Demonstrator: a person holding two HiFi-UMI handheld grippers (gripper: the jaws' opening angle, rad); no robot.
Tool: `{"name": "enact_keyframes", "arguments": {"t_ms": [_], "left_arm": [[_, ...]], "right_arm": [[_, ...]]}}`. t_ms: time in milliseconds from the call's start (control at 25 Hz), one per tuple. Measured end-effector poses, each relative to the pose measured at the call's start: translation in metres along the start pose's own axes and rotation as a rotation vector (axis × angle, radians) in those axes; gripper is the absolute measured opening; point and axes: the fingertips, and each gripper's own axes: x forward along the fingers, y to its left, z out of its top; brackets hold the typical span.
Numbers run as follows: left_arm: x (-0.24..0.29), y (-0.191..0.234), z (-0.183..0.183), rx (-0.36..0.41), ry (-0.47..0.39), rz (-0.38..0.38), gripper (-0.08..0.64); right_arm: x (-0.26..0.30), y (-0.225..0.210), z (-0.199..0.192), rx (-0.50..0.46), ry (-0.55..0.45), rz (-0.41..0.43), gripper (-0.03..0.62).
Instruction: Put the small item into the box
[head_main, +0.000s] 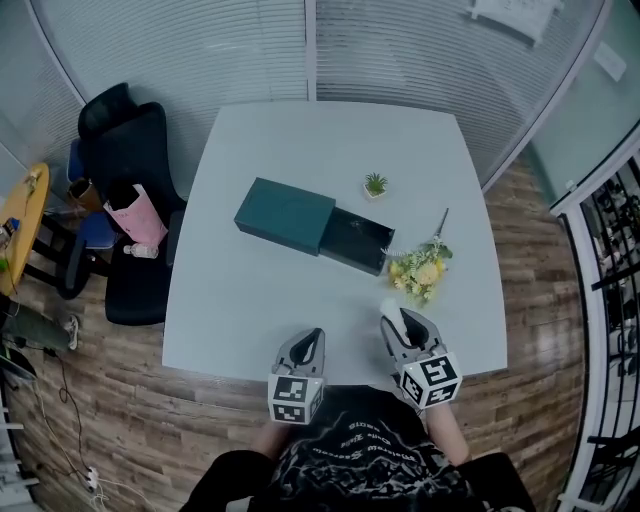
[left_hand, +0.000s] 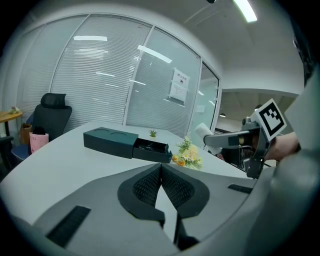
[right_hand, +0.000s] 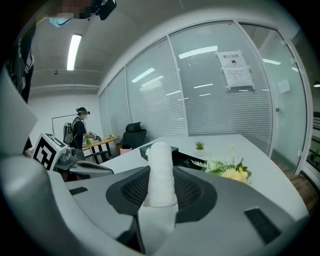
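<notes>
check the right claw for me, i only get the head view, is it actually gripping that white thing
observer: yes, in the right gripper view the right claw is clamped on the white roll, which stands upright between its pads.
operator: left claw empty
observer: yes, its pads meet with nothing between them.
operator: anyone else in the room
observer: a person with a backpack stands at a far desk.

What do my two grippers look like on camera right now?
Both the left gripper and the right gripper are light grey shells with black textured pads inside the jaws. Each carries a white cube with black square markers. The person wears a black printed shirt.
</notes>
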Motion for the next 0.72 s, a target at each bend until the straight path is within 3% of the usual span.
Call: {"name": "enact_keyframes", "arguments": {"t_ms": [240,520,720], "left_arm": [[0.004,0.008,0.002,-0.013,0.000,0.054,0.018],[0.002,0.021,0.001,-0.045,-0.001,0.127,0.019],[0.004,0.027,-0.001,-0.058,0.022,0.170,0.018]], "right_arm": [[0.032,-0.018,0.049,-0.066,-0.070,0.086,0.144],[0.076,-0.017,0.088,-0.214,-0.037,0.228,0.144],[0.110,-0.025,0.111,-0.291,-0.026,0.265,0.144]]}}
